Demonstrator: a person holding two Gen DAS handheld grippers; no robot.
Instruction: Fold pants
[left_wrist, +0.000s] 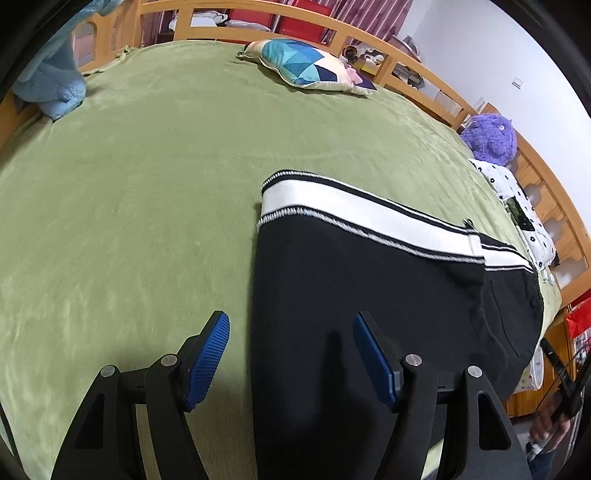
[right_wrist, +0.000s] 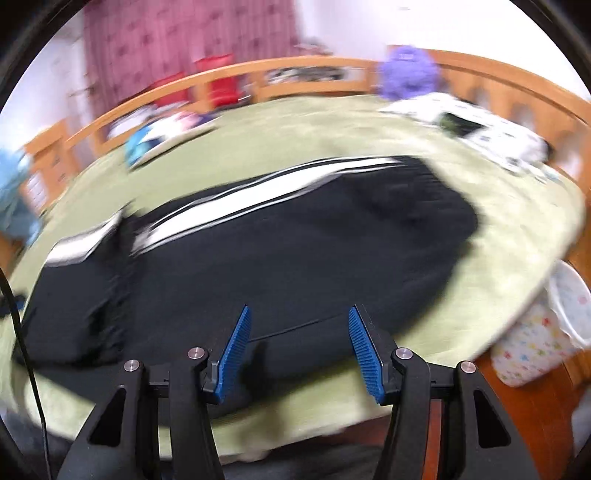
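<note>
The pants lie flat on the green blanket, toward its near edge and well short of the patterned pillow at the far rail. They are black with a white side stripe, and they look already doubled over once, one layer ending in a step partway along the stripe; the right wrist view is too blurred to confirm how many layers there are. The left gripper hangs above the pants' end, jaws apart and empty, one pad over the blanket and the other over black cloth. The right gripper hangs over the pants' near edge, jaws likewise apart with nothing between them. So the step in hand seems to be the pause between folds: both hands free and lining up for a new grasp. The next move likely calls for each gripper to come down on an edge of the pants, pinch through all layers at once, then lift and carry that end across evenly so the stripe stays straight.
</note>
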